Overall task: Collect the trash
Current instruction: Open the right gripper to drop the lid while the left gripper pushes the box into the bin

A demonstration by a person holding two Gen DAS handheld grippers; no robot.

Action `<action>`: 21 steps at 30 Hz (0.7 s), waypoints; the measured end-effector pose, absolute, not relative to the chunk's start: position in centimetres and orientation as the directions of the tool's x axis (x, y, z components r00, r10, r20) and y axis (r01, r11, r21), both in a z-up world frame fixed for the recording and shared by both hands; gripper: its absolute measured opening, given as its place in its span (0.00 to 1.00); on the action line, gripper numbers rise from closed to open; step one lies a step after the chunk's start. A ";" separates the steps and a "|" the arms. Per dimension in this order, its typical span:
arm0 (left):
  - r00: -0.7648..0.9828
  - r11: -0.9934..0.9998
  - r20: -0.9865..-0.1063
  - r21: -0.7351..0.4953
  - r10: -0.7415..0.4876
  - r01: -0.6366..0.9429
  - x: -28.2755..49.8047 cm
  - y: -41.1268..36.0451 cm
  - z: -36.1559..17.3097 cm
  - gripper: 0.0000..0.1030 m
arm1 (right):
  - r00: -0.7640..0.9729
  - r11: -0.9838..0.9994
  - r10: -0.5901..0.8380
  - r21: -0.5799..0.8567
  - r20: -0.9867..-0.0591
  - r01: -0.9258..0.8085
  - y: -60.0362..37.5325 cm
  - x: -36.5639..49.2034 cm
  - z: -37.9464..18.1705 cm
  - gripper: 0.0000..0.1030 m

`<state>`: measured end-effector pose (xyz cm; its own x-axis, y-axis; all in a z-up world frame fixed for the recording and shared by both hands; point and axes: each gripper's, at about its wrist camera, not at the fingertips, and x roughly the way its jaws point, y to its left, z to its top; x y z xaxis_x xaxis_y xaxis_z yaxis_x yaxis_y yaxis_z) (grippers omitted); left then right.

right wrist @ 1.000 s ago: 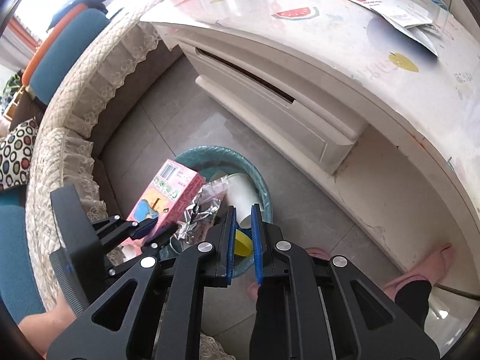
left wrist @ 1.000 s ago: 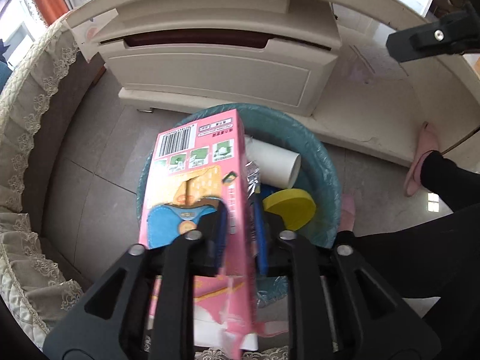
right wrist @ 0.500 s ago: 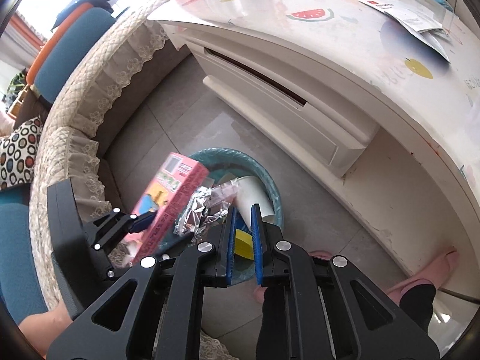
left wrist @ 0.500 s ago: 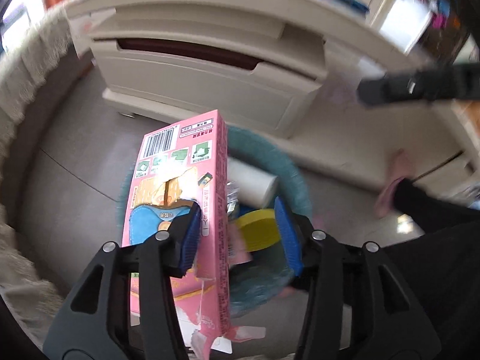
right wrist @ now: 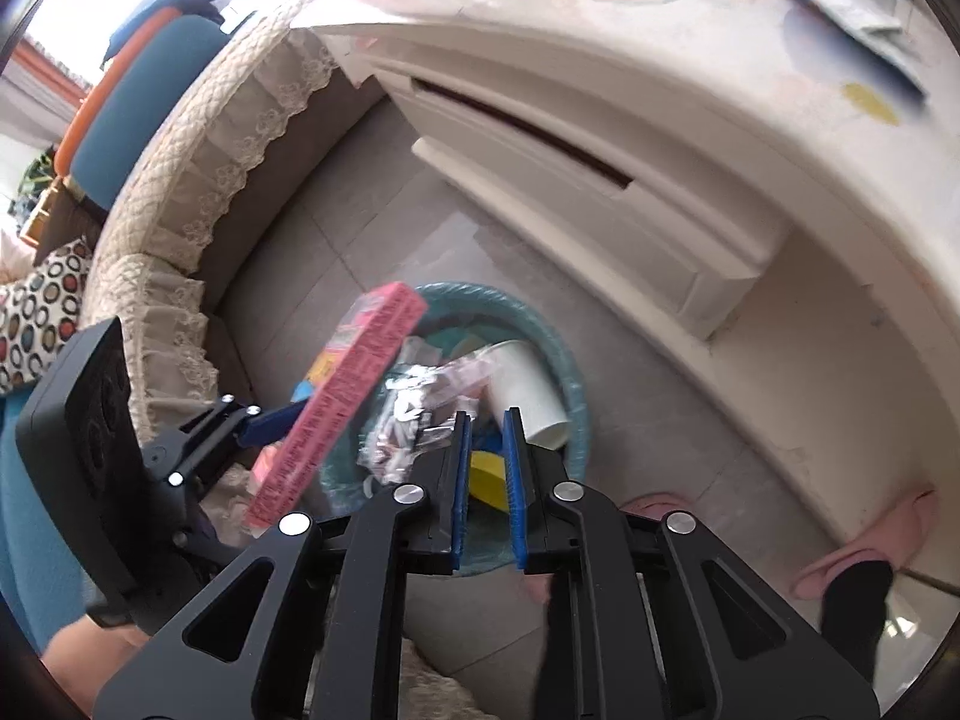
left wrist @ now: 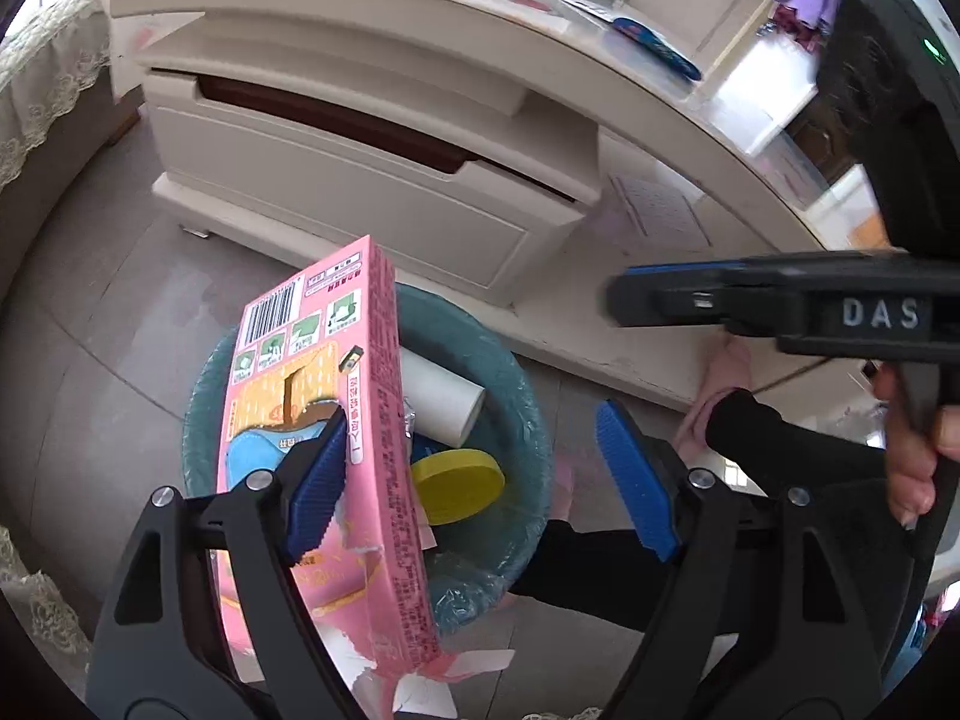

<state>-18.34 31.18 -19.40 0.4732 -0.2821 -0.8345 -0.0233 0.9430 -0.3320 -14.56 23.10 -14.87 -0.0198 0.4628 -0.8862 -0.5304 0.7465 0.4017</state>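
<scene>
**Both grippers tilt down, jaws parting**

The left gripper (left wrist: 474,468) points steeply downward, its blue-padded fingers (left wrist: 633,480) spreading wide; the left pad lies against a pink box (left wrist: 336,420), the right pad stands well clear of it. The right gripper (right wrist: 486,468) angles down too (its jaws opening, a narrow gap showing, nothing between the pads). The person's right hand (left wrist: 912,450) wraps that gripper's handle, seen from the left wrist view at the frame's right edge.

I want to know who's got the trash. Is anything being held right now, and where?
Nothing is gripped. The left gripper is opening; the pink box only leans on one finger. The right gripper, opening too, holds nothing; the foil wrapper lies beside it.
</scene>
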 end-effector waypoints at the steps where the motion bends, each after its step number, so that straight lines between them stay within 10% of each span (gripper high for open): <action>1: 0.469 0.943 -0.836 -0.333 -0.286 -0.017 -18.3 31.1 -19.5 0.74 | -0.029 0.742 0.470 0.413 -0.882 -0.529 23.4 -14.5 -15.0 0.27; 14: 0.528 0.956 -0.797 -0.237 -0.293 0.172 -20.1 30.0 -17.3 0.58 | -0.125 0.723 0.548 0.544 -0.827 -0.426 27.1 -13.4 -16.3 0.64; 18: 0.535 0.951 -0.788 -0.233 -0.306 0.202 -20.4 29.7 -17.1 0.44 | -0.138 0.721 0.546 0.548 -0.826 -0.424 27.9 -13.4 -16.5 0.62; 21: 0.529 0.953 -0.794 -0.220 -0.298 0.207 -20.7 29.8 -17.2 0.43 | -0.149 0.716 0.556 0.562 -0.818 -0.413 27.9 -13.4 -16.7 0.31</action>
<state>-20.67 29.81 -17.17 0.5292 -0.2984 -0.7943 0.2068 0.9533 -0.2203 -13.44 27.86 -16.65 -0.1494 0.5559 -0.8177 -0.4130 0.7163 0.5625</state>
